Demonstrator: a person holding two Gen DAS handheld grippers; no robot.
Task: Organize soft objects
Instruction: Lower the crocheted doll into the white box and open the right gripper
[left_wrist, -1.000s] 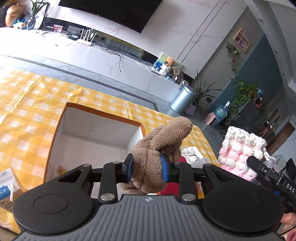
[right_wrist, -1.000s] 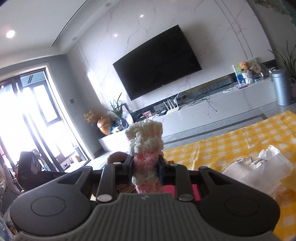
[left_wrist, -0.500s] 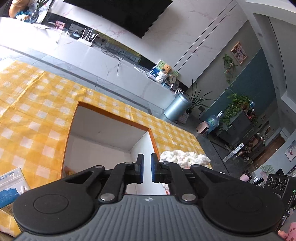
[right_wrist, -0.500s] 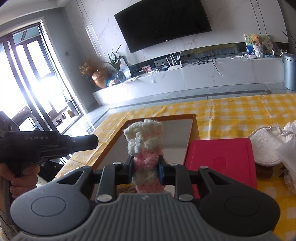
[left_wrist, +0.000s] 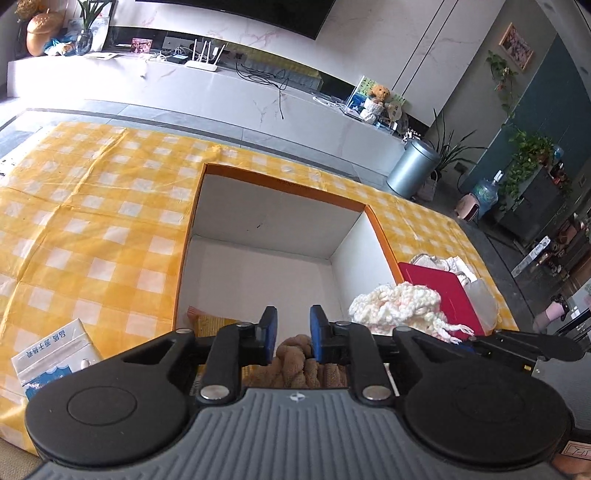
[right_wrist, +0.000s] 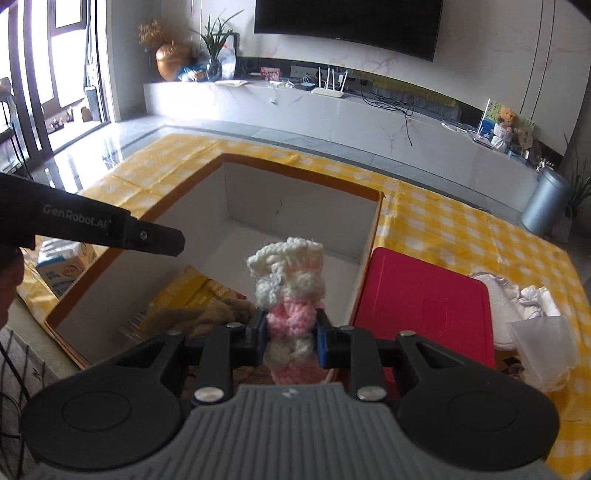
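Note:
An open box with an orange rim and white inside stands on the yellow checked cloth. A brown plush toy lies in its near end, on a yellow packet. My left gripper hangs just above the toy. Its jaws are opening, and the pads stand apart from the plush. My right gripper is shut on a pink and white crocheted pouch. It holds the pouch upright over the box's near right corner.
A red lid lies flat against the box's right side. White cloths and a clear bag are heaped beyond the lid. A tissue pack rests left of the box. The table's far edge drops to a grey floor.
The left gripper let go of the brown plush, which now lies in the box; its jaws closed, then parted again. The right gripper swung down over the box with the pouch.

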